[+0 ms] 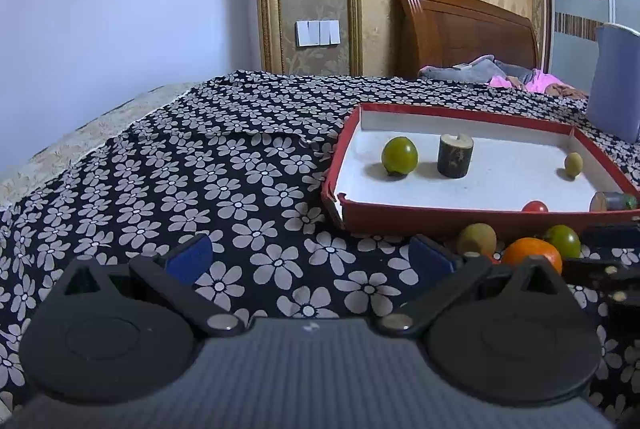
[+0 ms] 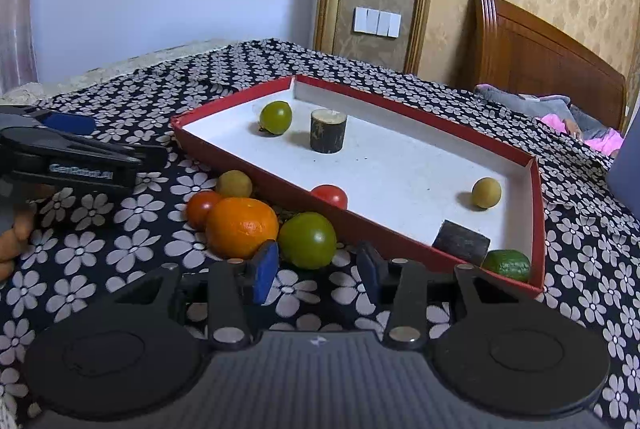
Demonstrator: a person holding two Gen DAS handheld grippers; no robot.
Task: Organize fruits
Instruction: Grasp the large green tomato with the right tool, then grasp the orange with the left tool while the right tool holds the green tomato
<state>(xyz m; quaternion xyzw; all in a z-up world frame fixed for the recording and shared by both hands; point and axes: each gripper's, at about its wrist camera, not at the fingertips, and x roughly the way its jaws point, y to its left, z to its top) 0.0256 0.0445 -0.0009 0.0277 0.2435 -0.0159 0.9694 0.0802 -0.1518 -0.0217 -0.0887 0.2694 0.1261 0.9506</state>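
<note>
Red tray (image 2: 256,165), orange (image 2: 242,227) and green fruit (image 2: 307,240) before right tool (image 2: 318,275)

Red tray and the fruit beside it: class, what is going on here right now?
A person holds a gripper in each hand over a flowered cloth. The red tray already holds a green fruit, a tomato, a yellow fruit, a lime and two bamboo pieces. Four fruits wait outside it, among them an orange and a large green one. The right gripper is open just in front of that green one, holding nothing. The left gripper is open and empty too.
</note>
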